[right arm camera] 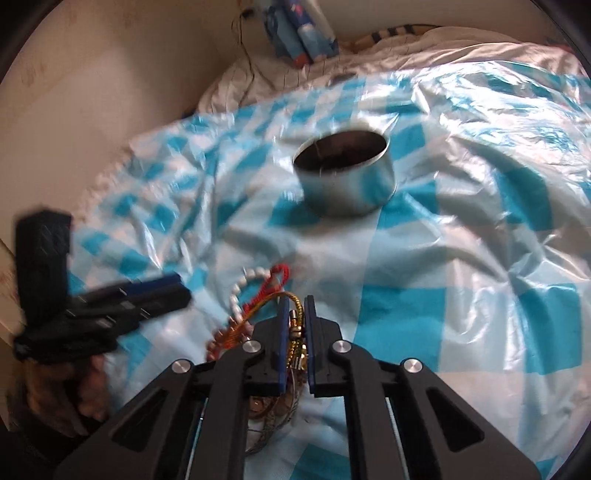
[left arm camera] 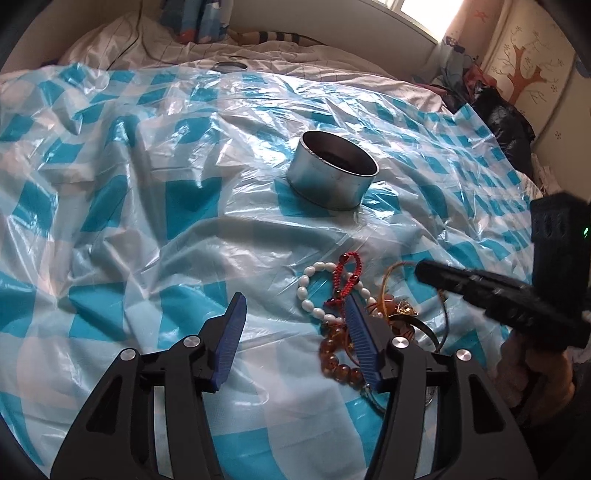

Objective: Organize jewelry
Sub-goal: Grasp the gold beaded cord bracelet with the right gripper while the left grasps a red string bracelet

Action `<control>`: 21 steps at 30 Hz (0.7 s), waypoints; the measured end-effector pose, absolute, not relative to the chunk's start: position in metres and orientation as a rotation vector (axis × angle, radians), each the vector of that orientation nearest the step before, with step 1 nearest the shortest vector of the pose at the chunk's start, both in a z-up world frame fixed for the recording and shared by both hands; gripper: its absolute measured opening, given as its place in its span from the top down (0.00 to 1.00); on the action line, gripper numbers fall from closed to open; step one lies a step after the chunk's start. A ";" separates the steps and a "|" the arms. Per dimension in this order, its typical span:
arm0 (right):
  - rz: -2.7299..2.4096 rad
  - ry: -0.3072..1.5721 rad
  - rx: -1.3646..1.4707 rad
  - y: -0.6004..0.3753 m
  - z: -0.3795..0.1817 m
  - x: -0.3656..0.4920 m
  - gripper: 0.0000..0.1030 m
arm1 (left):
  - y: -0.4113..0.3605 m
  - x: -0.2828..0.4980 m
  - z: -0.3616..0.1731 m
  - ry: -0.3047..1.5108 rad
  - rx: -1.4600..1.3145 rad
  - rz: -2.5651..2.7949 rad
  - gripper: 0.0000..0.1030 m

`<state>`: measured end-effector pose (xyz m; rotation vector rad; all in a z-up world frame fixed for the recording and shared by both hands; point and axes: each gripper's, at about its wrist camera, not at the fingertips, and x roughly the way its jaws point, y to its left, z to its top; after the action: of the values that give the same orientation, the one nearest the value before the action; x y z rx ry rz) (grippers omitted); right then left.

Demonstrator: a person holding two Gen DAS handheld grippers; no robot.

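Observation:
A pile of jewelry lies on the blue-and-white checked plastic sheet: a white bead bracelet (left arm camera: pixel 308 291), a red cord (left arm camera: pixel 341 275), an amber bead bracelet (left arm camera: pixel 338 360) and gold pieces (left arm camera: pixel 400 310). A round metal tin (left arm camera: pixel 332 171) stands open beyond it; it also shows in the right wrist view (right arm camera: pixel 347 177). My left gripper (left arm camera: pixel 295 306) is open, its right finger over the pile. My right gripper (right arm camera: pixel 295 306) is shut on a gold cord bracelet (right arm camera: pixel 295 325) above the pile. The right gripper shows in the left wrist view (left arm camera: pixel 428 275).
The sheet (left arm camera: pixel 147 240) covers a rumpled bed. A second round tin (left arm camera: pixel 229 66) sits at the far edge. Pillows and a blue patterned item (left arm camera: pixel 199 18) lie at the back. Dark clutter (left arm camera: pixel 495 110) sits at the right by the wall.

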<state>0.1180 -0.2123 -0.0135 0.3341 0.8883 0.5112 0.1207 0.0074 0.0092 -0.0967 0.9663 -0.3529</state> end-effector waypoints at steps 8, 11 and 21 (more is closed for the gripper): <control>0.473 0.768 0.496 -0.262 0.008 0.119 0.93 | -0.039 0.136 -0.006 0.980 -0.015 -0.408 0.49; 0.465 0.759 0.516 -0.268 0.008 0.120 0.93 | -0.050 0.143 -0.016 1.004 -0.008 -0.425 0.49; 0.338 0.955 0.402 -0.259 -0.024 0.145 0.61 | -0.052 0.158 -0.025 1.023 0.011 -0.433 0.88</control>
<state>0.1455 -0.2587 -0.0239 0.4021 0.9552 0.3377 0.1585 -0.0519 -0.0252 0.0113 1.0227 -0.4326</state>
